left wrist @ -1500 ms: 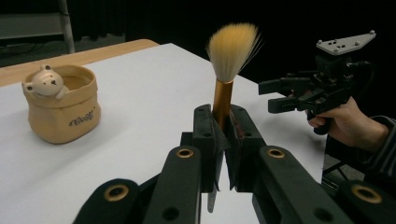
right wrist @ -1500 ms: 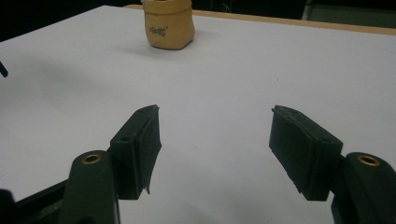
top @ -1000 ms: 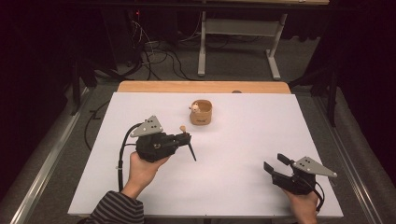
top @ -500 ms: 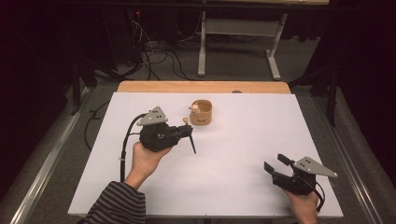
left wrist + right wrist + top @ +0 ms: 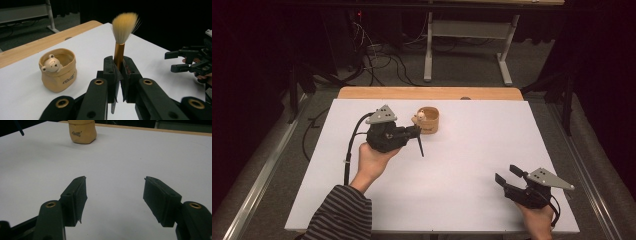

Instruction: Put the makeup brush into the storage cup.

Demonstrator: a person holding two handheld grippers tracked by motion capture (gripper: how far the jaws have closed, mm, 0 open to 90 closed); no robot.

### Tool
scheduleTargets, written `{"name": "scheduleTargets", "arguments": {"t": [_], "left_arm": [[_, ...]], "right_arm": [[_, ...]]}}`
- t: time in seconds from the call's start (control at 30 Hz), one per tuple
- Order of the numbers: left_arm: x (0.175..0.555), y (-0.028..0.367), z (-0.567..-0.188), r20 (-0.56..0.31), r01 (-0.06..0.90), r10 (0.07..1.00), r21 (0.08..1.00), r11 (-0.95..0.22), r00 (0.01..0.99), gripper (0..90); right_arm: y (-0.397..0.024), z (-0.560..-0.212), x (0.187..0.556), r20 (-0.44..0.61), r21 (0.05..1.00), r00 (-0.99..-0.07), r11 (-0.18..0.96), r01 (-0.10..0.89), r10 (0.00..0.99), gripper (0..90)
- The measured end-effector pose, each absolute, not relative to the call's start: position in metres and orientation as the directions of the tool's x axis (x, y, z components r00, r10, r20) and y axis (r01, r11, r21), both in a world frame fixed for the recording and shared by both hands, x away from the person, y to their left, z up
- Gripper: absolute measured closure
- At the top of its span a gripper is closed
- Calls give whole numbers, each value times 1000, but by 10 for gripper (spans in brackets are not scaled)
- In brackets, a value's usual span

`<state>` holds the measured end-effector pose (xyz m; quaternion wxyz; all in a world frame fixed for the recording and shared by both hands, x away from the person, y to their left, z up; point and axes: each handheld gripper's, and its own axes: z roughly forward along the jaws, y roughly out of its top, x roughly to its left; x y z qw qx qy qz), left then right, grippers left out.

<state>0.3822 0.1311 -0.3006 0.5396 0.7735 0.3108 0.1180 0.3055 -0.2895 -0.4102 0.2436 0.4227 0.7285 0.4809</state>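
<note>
Where the left claw (image 5: pixel 117 75) clamps it: a gold-handled brush (image 5: pixel 119 53), tan bristles up; right claw (image 5: pixel 115 195) apart.

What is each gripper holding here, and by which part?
The left gripper is shut on a brush, clamped by its gold ferrule just below the bristles. The right gripper is open and holds nothing.

The right tongs (image 5: pixel 115 200) stand wide apart with nothing between them, low over the white table (image 5: pixel 125 157); a tan pouch-shaped pot (image 5: pixel 82 131) sits far back.
</note>
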Motion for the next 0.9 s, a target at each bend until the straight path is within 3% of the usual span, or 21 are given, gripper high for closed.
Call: {"name": "scheduleTargets", "arguments": {"t": [0.9], "left_arm": [[411, 116, -291, -128, 363, 638, 897, -251, 759, 838]], "right_arm": [[-280, -411, 305, 16, 902, -557, 228, 367, 831, 382]]}}
